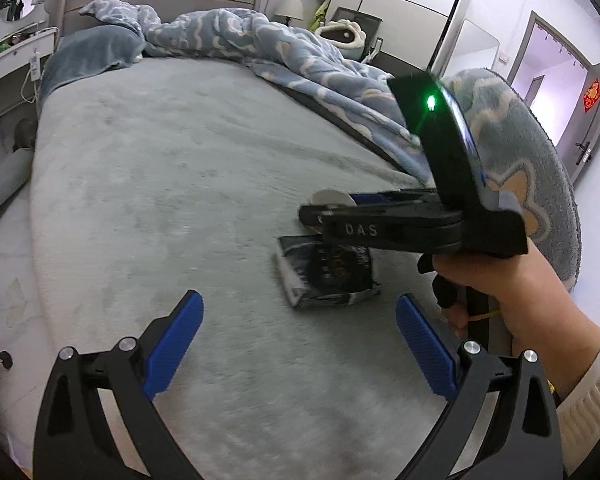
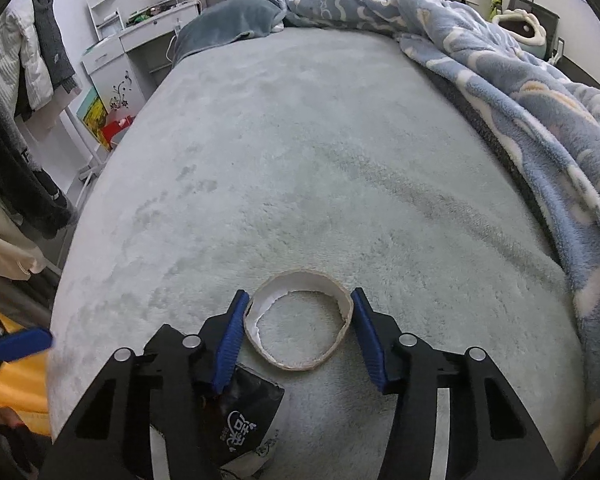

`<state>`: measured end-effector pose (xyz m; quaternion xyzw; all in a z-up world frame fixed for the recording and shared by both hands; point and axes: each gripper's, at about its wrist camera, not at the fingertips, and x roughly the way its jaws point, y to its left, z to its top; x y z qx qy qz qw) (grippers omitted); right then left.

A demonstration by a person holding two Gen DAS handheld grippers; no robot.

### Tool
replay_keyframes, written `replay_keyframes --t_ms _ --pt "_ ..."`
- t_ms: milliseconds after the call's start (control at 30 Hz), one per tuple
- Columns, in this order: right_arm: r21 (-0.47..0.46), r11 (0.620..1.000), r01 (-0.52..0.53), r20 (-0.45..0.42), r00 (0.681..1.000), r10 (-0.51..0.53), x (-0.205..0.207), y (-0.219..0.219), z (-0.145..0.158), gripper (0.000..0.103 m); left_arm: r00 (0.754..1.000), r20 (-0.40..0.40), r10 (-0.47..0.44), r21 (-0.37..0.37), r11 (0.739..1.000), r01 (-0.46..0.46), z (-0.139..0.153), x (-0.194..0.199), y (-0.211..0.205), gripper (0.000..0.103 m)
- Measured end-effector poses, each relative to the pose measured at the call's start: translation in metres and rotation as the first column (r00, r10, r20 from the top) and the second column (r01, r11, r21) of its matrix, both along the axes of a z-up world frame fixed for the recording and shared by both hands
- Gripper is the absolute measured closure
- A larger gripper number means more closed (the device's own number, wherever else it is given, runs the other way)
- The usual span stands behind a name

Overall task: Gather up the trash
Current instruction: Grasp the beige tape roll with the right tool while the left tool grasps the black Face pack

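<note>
Your bed (image 2: pixel 300 152) is mostly bare grey plush, blanket (image 2: pixel 520 92) bunched along its right side and up by the headboard. Two bits of trash show, both near the foot end, no bin or bag visible in either view, so collection looks barely begun. Dark wrapper (image 1: pixel 328 272) lies flat on the bed, untouched, just under your right gripper's (image 2: pixel 298 330) left finger. Cardboard ring (image 2: pixel 300 320), a spent tape core by the look, sits between that gripper's fingers; they're part open, pads right at the ring's sides, can't tell if they're squeezing it yet or if it's off the bed. Your left gripper (image 1: pixel 300 342) is spread wide, holding nothing, aimed toward the wrapper. Left to do, I'd judge: secure the ring, take the wrapper, find somewhere to dump both
</note>
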<state>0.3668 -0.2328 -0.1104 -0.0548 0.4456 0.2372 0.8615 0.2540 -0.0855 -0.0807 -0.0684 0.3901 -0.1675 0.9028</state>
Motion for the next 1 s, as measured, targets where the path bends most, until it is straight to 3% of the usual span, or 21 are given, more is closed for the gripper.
replay_keyframes --t_ms 267,700,1000 --pt "0.091 0.996 0.014 0.059 0.998 -0.019 -0.008 -0.025 0.030 0.051 1.000 -0.013 -0.004 0.000 1.000 0.004 -0.011 0.008 -0.029 0.005" --pt "0.104 0.994 0.023 0.083 0.996 -0.032 -0.011 -0.054 0.036 0.051 0.993 -0.070 0.097 0.031 0.995 -0.095 -0.030 0.034 -0.047 0.005" --pt "0.100 0.994 0.033 0.086 0.995 -0.041 -0.014 -0.070 0.034 0.051 0.990 -0.067 0.124 0.056 0.991 -0.120 -0.035 0.048 -0.054 0.006"
